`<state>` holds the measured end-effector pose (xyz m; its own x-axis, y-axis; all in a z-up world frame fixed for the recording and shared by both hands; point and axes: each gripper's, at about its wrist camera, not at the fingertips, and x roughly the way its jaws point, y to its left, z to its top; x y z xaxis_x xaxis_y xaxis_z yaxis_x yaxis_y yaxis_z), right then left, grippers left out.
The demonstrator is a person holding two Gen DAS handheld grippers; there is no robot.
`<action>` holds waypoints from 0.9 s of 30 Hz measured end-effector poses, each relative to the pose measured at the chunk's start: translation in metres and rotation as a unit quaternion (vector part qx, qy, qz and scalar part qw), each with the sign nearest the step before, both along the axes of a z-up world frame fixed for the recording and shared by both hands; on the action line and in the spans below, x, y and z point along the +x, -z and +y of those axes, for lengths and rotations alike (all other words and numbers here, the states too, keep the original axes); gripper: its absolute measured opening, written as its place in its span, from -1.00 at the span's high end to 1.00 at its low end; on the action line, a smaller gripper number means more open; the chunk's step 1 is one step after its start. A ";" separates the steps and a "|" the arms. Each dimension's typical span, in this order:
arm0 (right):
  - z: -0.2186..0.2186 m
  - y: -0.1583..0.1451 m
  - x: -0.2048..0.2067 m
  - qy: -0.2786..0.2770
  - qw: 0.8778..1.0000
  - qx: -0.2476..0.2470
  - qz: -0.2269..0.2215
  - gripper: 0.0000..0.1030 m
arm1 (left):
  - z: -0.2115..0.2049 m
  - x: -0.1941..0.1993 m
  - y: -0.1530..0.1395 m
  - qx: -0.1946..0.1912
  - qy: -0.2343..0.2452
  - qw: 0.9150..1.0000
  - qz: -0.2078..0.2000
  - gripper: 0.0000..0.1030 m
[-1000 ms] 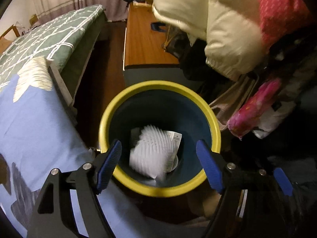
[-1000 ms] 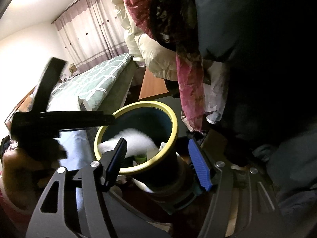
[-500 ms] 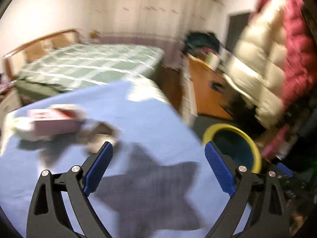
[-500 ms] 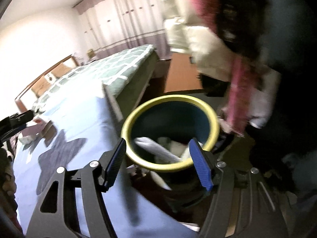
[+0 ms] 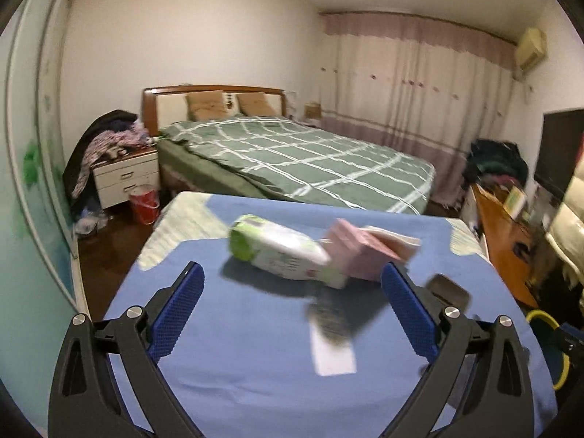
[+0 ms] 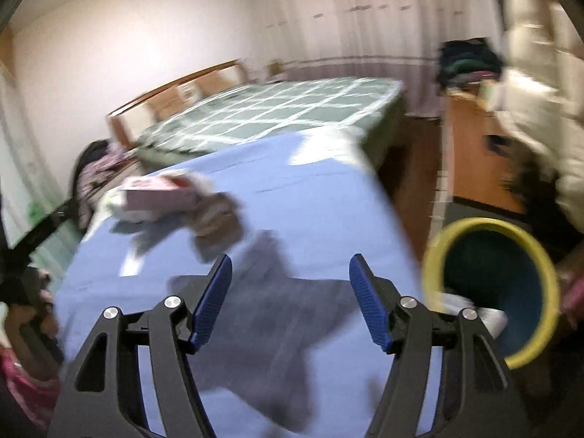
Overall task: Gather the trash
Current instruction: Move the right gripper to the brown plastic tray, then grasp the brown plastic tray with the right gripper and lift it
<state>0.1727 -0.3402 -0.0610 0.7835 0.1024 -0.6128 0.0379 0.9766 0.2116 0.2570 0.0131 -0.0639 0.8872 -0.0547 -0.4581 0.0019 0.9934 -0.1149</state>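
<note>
My left gripper [image 5: 292,310] is open and empty above a table with a blue cloth [image 5: 237,365]. Ahead of it lie a white and green wipes pack [image 5: 281,252], a pink box [image 5: 361,252], a dark blurred wrapper [image 5: 339,317] and a white paper strip [image 5: 334,354]. My right gripper [image 6: 290,299] is open and empty over the same cloth [image 6: 328,200]. The pink box [image 6: 157,193] and a crumpled brownish piece [image 6: 215,215] lie beyond it. The yellow-rimmed blue bin [image 6: 492,284] stands to its right with white trash [image 6: 489,315] inside. The bin's rim [image 5: 547,323] shows at the left view's right edge.
A bed with a green checked cover [image 5: 292,153] stands behind the table. A white nightstand [image 5: 126,175] piled with clothes and a red bucket [image 5: 144,202] are at far left. A wooden desk [image 5: 503,230] and hanging coats [image 6: 540,109] are at the right.
The left gripper has swung from over the bin, where white trash dropped in, to face the table. The right gripper has turned left from the bin toward the table.
</note>
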 end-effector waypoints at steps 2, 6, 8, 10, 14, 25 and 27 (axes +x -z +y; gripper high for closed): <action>0.022 0.001 0.022 -0.025 1.000 -0.015 0.003 -0.41 | 0.014 0.004 0.010 -0.015 -0.008 1.000 0.004 -0.87; 0.049 0.008 0.059 -0.059 0.998 -0.027 0.012 -0.67 | 0.021 0.011 0.020 -0.025 -0.012 1.000 0.013 -0.87; 0.062 0.017 0.079 -0.069 0.996 -0.047 0.019 -0.72 | 0.024 0.013 0.023 -0.032 -0.013 0.999 0.018 -0.87; 0.072 0.025 0.094 -0.077 0.995 -0.062 0.027 -0.77 | 0.023 0.010 0.026 -0.040 -0.014 0.999 0.021 -0.87; 0.084 0.039 0.125 -0.078 0.992 -0.092 0.046 -0.80 | 0.018 0.011 0.030 -0.046 -0.012 0.998 0.031 -0.87; 0.076 0.061 0.166 -0.067 0.990 -0.079 0.095 -0.82 | 0.010 0.010 0.032 -0.043 0.002 0.998 0.034 -0.87; 0.077 0.063 0.167 -0.077 0.989 -0.077 0.099 -0.74 | 0.010 0.009 0.031 -0.045 0.001 0.998 0.033 -0.87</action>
